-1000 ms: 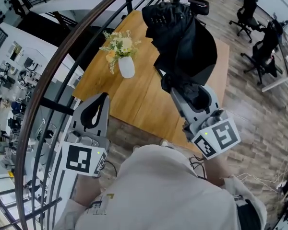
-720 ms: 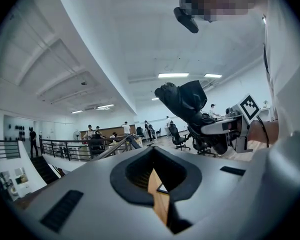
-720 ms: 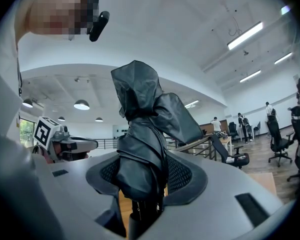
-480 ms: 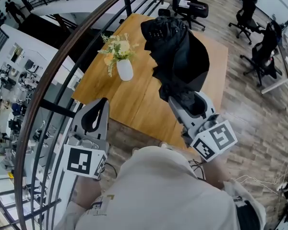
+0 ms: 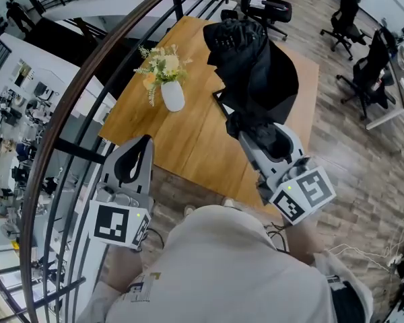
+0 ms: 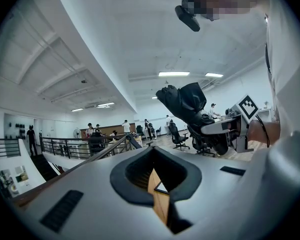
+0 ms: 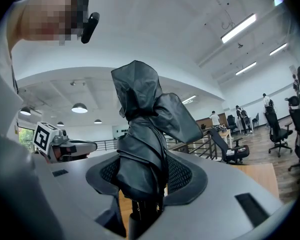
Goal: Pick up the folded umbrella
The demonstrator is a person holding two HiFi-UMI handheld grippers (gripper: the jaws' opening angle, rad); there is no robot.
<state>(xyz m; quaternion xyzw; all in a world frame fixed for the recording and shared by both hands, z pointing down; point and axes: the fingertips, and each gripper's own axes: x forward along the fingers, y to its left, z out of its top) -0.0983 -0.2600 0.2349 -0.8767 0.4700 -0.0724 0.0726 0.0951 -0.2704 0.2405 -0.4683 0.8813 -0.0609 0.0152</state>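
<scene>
The folded black umbrella [image 5: 256, 66] hangs in the air over the wooden table [image 5: 188, 133], its loose fabric bunched up. My right gripper [image 5: 257, 132] is shut on its lower end, and the right gripper view shows the umbrella [image 7: 142, 134] wedged between the pads [image 7: 182, 176]. My left gripper [image 5: 146, 140] is at the lower left, off the table's near edge, shut with nothing in it. The left gripper view shows its jaw tips [image 6: 152, 151] meeting, with the umbrella [image 6: 187, 104] held up at the right.
A white vase of flowers [image 5: 172, 94] stands on the table's left part. A dark flat object [image 5: 222, 101] lies on the table partly under the umbrella. A curved handrail [image 5: 74, 106] runs along the left. Office chairs [image 5: 269, 5] [image 5: 363, 73] stand beyond the table.
The right gripper has rolled slightly with the umbrella, which has shifted a little over the table. The left gripper has kept still.
</scene>
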